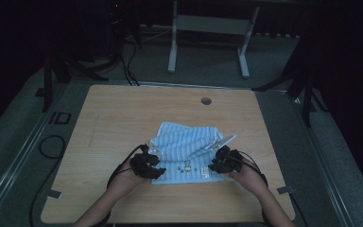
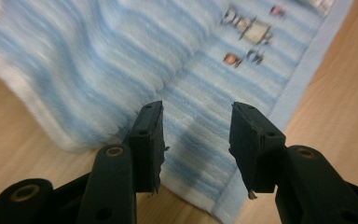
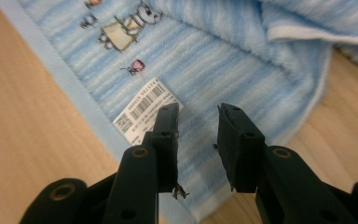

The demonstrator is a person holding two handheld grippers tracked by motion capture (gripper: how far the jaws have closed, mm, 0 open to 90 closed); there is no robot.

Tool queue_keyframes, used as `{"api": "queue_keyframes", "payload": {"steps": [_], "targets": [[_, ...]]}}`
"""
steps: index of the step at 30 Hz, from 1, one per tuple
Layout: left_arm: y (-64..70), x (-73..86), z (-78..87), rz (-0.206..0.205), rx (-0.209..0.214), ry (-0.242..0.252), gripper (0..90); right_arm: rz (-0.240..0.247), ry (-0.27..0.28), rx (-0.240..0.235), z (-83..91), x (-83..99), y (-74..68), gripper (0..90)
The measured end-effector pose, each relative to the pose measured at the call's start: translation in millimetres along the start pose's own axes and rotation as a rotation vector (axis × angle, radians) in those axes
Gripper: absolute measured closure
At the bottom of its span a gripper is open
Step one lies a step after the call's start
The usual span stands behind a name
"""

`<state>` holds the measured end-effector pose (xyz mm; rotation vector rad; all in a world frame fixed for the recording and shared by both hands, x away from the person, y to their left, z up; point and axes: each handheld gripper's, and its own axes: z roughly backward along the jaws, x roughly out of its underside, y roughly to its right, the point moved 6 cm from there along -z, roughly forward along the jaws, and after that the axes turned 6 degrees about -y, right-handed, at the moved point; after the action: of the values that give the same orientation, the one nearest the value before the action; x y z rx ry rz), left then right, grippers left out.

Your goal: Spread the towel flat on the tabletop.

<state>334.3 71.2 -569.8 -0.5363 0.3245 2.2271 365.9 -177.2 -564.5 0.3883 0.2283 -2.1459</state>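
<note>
High view: a light-blue striped terry towel (image 1: 185, 151) lies rumpled near the middle of the pale wooden surface (image 1: 123, 113), its far part bunched and partly folded over, its near edge flat. The left gripper (image 1: 152, 166) sits at the towel's near-left corner; the right gripper (image 1: 215, 165) sits at its near-right corner. Each is held in one of the person's hands. A round cable hole (image 1: 206, 100) lies in the surface beyond the towel.

Left gripper view: the fingers (image 2: 148, 140) stand apart, holding nothing, poised over the towel's (image 2: 121, 56) corner. A folded layer lies just ahead of them. Small embroidered figures (image 2: 248, 32) show near the plain blue hem.

Right gripper view: the fingers (image 3: 238, 140) are parted and empty, above the towel's (image 3: 242, 65) corner. A white barcode label (image 3: 144, 109) lies on the cloth just beside the left-hand finger.
</note>
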Motion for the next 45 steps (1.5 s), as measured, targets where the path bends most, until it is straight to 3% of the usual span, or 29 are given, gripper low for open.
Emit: {"api": "queue_keyframes", "payload": {"steps": [4, 6, 8, 13, 16, 21, 25, 27, 31, 34, 41, 45], "targets": [[-5.5, 0.9, -15.0, 0.005, 0.000, -0.022, 54.5, -0.007, -0.043, 0.015, -16.9, -0.1, 4.4, 68.0], [-9.5, -1.2, -20.2, 0.016, 0.000, -0.014, 54.5, -0.015, -0.027, 0.003, -17.9, -1.7, 7.4, 68.0], [-14.3, -5.8, -22.4, 0.024, -0.005, -0.011, 54.5, -0.009, -0.030, 0.023, -18.6, -3.4, 11.8, 68.0], [-27.2, -20.2, -29.8, 0.024, -0.051, -0.017, 54.5, -0.016, -0.028, 0.044, -22.6, -13.8, 27.7, 67.6], [-36.2, -30.5, -34.4, 0.040, -0.056, -0.022, 54.4, -0.022, -0.031, 0.051, -26.0, -23.3, 40.1, 67.0], [-51.1, -47.3, -41.4, 0.023, -0.080, -0.059, 54.2, -0.042, -0.053, 0.055, -30.8, -39.1, 64.2, 66.6], [-62.6, -54.1, -42.2, 0.039, -0.094, -0.078, 53.1, -0.047, -0.077, 0.058, -32.7, -46.4, 72.0, 65.8], [-59.8, -54.6, -35.6, 0.041, -0.090, -0.053, 48.6, -0.034, -0.098, 0.063, -30.4, -46.8, 71.3, 63.3], [-41.9, -48.2, -19.2, -0.028, -0.048, -0.008, 45.6, -0.004, -0.047, 0.041, -16.3, -39.8, 62.8, 62.6], [-32.0, -40.4, -16.7, -0.068, -0.040, -0.026, 45.6, 0.021, -0.052, 0.038, -10.5, -27.2, 54.5, 60.0], [-26.9, -31.3, -28.3, -0.076, -0.043, -0.068, 45.6, 0.071, -0.101, 0.050, -14.5, -6.3, 44.2, 59.6], [-27.0, -32.1, -34.3, -0.079, -0.059, -0.083, 47.1, 0.055, -0.099, 0.046, -17.5, -6.8, 47.0, 63.0]]}}
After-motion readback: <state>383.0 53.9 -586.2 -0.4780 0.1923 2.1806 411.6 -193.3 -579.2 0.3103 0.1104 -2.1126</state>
